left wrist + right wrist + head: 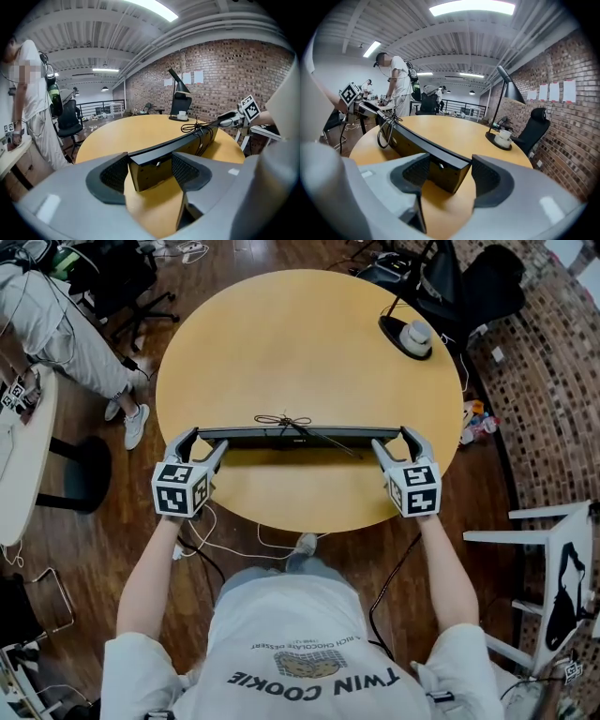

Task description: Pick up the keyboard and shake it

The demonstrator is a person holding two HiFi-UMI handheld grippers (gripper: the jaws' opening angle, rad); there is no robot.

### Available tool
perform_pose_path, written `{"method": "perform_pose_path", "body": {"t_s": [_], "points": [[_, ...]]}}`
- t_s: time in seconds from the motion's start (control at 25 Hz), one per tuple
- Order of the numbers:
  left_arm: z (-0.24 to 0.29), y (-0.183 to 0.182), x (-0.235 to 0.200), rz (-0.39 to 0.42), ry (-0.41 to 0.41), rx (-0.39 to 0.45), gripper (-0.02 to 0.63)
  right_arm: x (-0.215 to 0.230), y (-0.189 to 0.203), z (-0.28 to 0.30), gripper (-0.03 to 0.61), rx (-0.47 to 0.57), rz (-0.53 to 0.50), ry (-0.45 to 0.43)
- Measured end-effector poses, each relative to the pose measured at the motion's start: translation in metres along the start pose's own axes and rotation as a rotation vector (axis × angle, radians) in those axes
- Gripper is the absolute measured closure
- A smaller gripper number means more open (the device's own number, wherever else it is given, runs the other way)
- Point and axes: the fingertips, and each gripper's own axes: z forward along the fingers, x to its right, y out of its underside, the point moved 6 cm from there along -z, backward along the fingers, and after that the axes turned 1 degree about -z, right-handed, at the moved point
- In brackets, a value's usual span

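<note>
A long black keyboard (300, 436) is turned on its edge, just above the near part of the round wooden table (300, 334), and it casts a shadow there. Its coiled cable (284, 420) rests on top at the middle. My left gripper (206, 439) is shut on the keyboard's left end, my right gripper (392, 439) on its right end. In the left gripper view the keyboard (187, 138) runs away from between the pads of the left gripper (150, 171). The right gripper view shows the same: the keyboard (408, 136) end sits within the right gripper (450, 171).
A black desk lamp's base (408, 334) with a white cup on it stands at the table's far right. Black office chairs (469, 282) are behind it. A person (56, 324) stands at a white table (23, 465) on the left. A white chair (553, 549) is at the right.
</note>
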Motion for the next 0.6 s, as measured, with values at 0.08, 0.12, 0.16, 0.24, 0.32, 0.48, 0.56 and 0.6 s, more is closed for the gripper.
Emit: {"method": "perform_pose_path", "body": {"t_s": [0.08, 0.12, 0.16, 0.24, 0.32, 0.48, 0.56, 0.6], "points": [[-0.006, 0.002, 0.0, 0.026, 0.003, -0.007, 0.321, -0.004, -0.001, -0.003, 0.299, -0.016, -0.045, 0.016], [-0.008, 0.004, 0.001, 0.045, 0.002, -0.015, 0.326, -0.007, 0.001, -0.004, 0.299, -0.031, -0.082, 0.03], [-0.009, 0.006, 0.001, 0.067, 0.0, -0.027, 0.332, -0.011, 0.004, -0.006, 0.299, -0.052, -0.123, 0.046], [-0.01, 0.008, 0.002, 0.124, -0.012, -0.053, 0.349, -0.017, 0.008, -0.008, 0.299, -0.096, -0.214, 0.075], [-0.011, 0.007, 0.0, 0.192, -0.039, -0.077, 0.374, -0.022, 0.006, -0.008, 0.299, -0.121, -0.326, 0.103], [-0.015, 0.015, 0.002, 0.321, -0.086, -0.12, 0.391, -0.041, 0.005, -0.005, 0.379, -0.172, -0.597, 0.126], [-0.017, 0.017, 0.006, 0.373, -0.099, -0.13, 0.391, -0.047, 0.007, -0.005, 0.398, -0.194, -0.68, 0.123], [-0.017, 0.018, 0.008, 0.403, -0.105, -0.134, 0.391, -0.049, 0.008, -0.006, 0.401, -0.203, -0.708, 0.12]]}}
